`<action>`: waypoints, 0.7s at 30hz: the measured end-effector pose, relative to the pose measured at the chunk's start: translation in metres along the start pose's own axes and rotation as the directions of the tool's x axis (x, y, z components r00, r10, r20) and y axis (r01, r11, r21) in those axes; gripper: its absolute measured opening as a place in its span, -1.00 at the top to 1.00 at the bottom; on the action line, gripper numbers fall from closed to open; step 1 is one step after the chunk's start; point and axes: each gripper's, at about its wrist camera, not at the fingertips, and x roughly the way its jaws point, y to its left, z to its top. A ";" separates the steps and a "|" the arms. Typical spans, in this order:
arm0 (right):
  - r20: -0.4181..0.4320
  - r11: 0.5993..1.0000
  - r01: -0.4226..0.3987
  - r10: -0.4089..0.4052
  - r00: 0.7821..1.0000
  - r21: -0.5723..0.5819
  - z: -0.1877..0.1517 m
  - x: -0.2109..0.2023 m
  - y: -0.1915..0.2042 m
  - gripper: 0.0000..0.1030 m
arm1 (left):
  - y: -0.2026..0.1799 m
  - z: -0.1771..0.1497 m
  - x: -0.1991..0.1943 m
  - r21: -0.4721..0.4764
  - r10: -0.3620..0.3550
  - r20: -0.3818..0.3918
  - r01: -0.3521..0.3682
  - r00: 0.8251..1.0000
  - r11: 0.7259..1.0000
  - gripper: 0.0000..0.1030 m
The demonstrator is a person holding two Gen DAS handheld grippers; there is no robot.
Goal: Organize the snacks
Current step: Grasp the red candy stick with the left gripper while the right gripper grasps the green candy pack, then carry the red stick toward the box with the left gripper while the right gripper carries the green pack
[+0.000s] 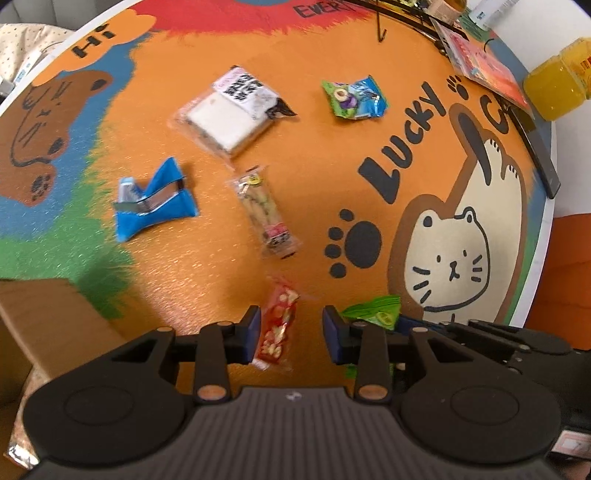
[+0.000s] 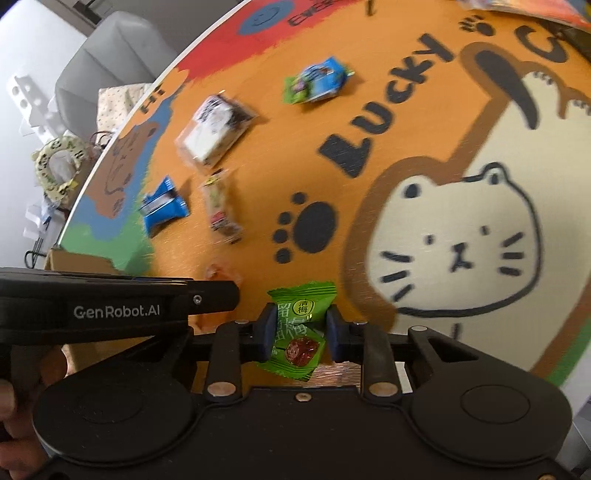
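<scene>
My left gripper is open, its jaws straddling a red snack packet that lies on the round table; the left jaw is close to it, not gripping. My right gripper is shut on a green plum candy packet, which also shows in the left wrist view. Farther out lie a clear long snack bar, a blue wrapper, a white sandwich pack and a green-blue packet.
A cardboard box stands at the table's left edge. Yellow jar, a pink book and a black wire rack sit at the far right rim. The left gripper's body crosses the right wrist view.
</scene>
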 end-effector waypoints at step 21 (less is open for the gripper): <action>0.037 0.998 0.066 -0.066 0.997 -0.012 -0.005 -0.006 -0.012 0.07 | -0.015 -0.002 0.022 0.020 0.062 -0.044 -0.062 0.997 0.998 0.41</action>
